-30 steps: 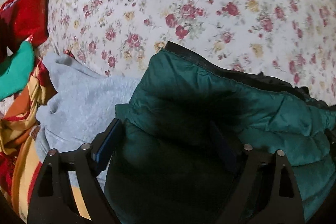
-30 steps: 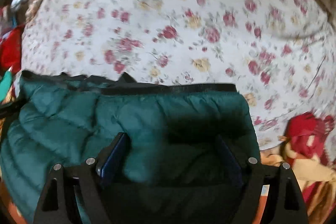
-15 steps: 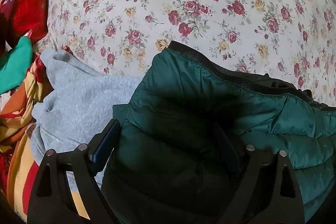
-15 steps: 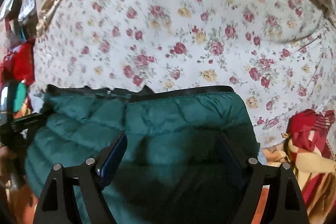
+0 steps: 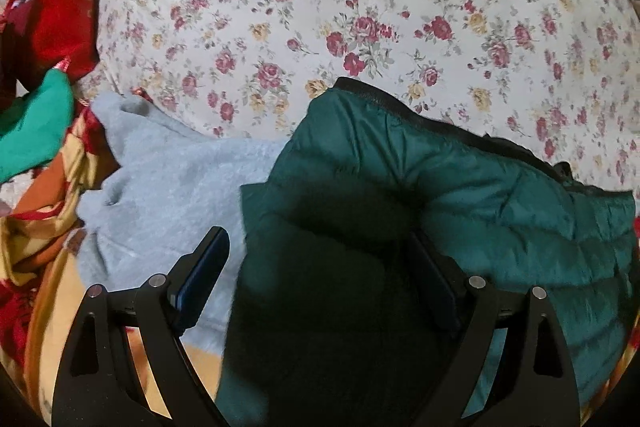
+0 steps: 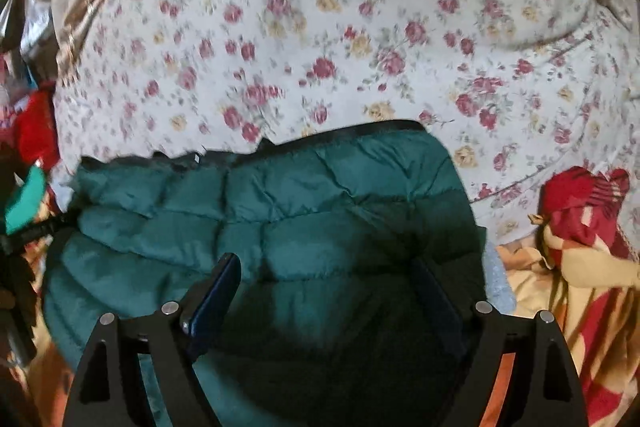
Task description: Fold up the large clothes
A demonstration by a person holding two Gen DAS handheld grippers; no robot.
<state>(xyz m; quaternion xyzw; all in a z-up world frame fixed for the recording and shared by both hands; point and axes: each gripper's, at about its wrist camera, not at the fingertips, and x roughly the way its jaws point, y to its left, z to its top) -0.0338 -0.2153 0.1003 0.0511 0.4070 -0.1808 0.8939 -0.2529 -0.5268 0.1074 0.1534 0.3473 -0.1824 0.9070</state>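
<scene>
A dark green quilted puffer jacket [image 5: 460, 195] with a black edge lies bunched on the floral bedsheet [image 5: 360, 7]. It also fills the lower middle of the right wrist view [image 6: 280, 211]. My left gripper [image 5: 320, 267] is open, its fingers spread wide above the jacket's left end. My right gripper [image 6: 328, 283] is open too, spread wide above the jacket's right end. Neither gripper holds any fabric.
A light grey fleece garment [image 5: 160, 187] lies left of the jacket. Red [image 5: 52, 23], bright green [image 5: 36, 131] and orange-yellow patterned [image 5: 36, 219] clothes are piled at the left. A red and cream patterned cloth [image 6: 580, 227] lies at the right.
Both grippers have drawn back and up a little from the jacket. The jacket's folded top edge has settled slightly lower on the sheet. The right wrist view is blurred by motion.
</scene>
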